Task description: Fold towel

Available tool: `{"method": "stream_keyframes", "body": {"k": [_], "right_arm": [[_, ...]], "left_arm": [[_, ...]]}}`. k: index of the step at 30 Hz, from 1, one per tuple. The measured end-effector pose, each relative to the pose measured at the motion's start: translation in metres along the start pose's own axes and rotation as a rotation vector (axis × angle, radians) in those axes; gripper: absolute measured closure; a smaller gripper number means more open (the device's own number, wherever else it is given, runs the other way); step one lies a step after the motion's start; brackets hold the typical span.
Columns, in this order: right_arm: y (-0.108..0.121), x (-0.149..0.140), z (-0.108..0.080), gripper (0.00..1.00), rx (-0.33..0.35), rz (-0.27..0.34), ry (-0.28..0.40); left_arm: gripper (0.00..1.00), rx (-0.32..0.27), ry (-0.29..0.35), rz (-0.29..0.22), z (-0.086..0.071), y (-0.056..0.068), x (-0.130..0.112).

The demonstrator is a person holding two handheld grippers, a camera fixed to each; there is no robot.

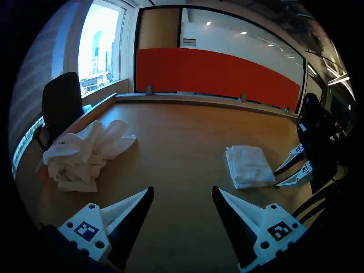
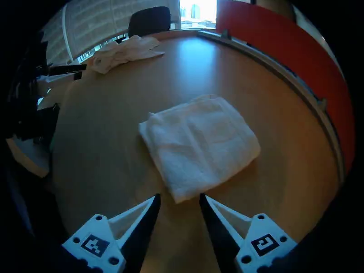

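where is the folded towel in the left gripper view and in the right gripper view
Left gripper view: the folded towel lies right of centre on the table, beside the tips of the right gripper.
Right gripper view: it lies in the centre, just ahead of the right gripper.
Shared landmark: the crumpled towel pile near the black chair.

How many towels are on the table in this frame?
2 at least: a folded towel just ahead of the right gripper, and a crumpled pile by the chair, which may hide more than one.
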State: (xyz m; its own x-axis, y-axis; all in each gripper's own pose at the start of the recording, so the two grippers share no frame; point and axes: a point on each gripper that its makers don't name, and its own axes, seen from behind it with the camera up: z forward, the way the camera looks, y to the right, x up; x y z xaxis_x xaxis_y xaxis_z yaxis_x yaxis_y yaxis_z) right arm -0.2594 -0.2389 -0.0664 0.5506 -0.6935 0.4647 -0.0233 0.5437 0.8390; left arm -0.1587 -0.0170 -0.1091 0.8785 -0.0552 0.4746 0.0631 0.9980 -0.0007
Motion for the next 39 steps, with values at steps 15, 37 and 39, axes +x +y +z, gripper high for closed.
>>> {"method": "stream_keyframes", "body": {"k": [15,37,39], "right_arm": [[0.0027,-0.0026,0.0087,0.70,-0.027,0.066,0.007],[0.0074,-0.0018,0.0018,0.95,-0.043,0.119,0.043],[0.0077,0.0014,-0.0002,0.95,-0.041,0.122,0.052]], "left_arm": [[0.05,-0.003,-0.003,0.003,0.0016,0.0006,0.0003],[0.05,-0.007,-0.008,0.004,0.0044,-0.0003,-0.0015],[0.05,-0.008,-0.008,0.005,0.0049,-0.0005,-0.0013]]}}
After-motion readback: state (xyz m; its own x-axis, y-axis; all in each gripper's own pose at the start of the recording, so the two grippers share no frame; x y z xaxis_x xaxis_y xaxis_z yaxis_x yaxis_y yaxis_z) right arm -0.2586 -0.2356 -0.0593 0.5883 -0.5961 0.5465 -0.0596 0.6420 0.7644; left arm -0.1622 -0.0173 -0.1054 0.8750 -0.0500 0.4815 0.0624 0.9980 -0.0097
